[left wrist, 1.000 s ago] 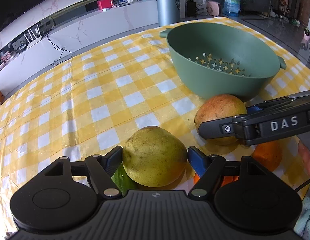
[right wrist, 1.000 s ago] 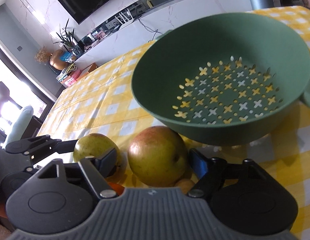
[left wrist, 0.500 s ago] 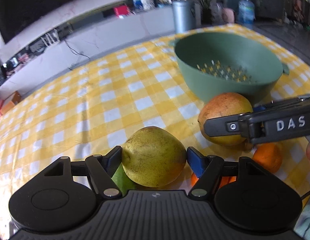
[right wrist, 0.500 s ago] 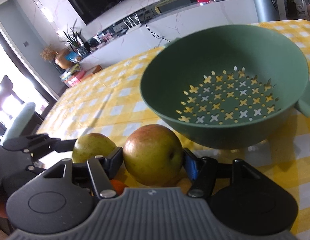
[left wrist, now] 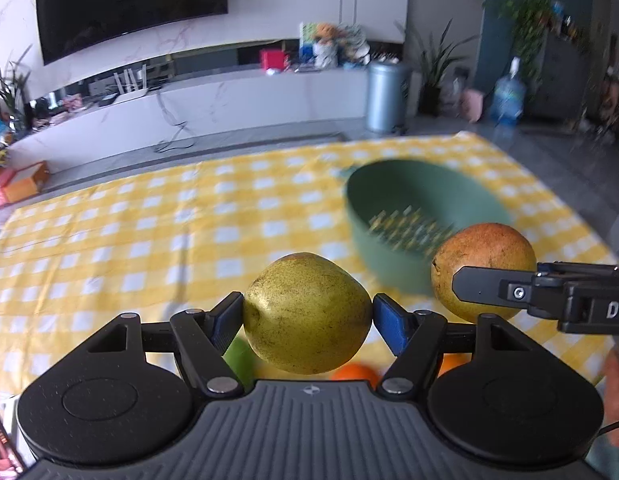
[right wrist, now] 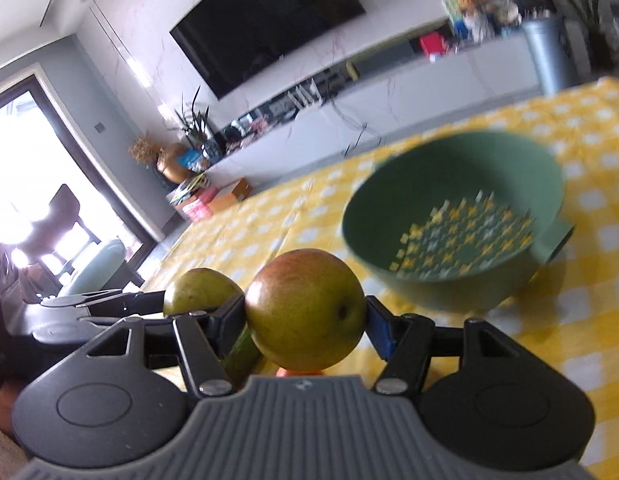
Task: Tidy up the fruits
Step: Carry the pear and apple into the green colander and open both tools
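My left gripper [left wrist: 308,317] is closed down to the width of a yellow-green pear [left wrist: 307,314], blue pads pressed against both its sides, pear clear of the cloth. My right gripper [right wrist: 305,316] is likewise clamped on a red-green pear [right wrist: 305,312], pads tight on either flank, fruit held up off the table. The two grippers sit side by side: from the left cam the right one's black finger crosses the front of its pear at the right edge; from the right cam the left gripper w/ its pear shows just to the left.

Under the left gripper, partly hidden by the fingers: a green fruit [left wrist: 238,356] and an orange [left wrist: 355,372] lying on the cloth, kind of the green one unclear. Under the right gripper a green piece and a sliver of orange peek out too.

Ahead & to the right sits the green colander [right wrist: 457,220], blurred, upright on the yellow checked tablecloth [left wrist: 149,232], w/ nothing visible inside. Neither pear is over it; both are nearer me than its rim.

Beyond the table: white counter, dark TV [left wrist: 129,0] on the wall, grey bin [left wrist: 385,96].
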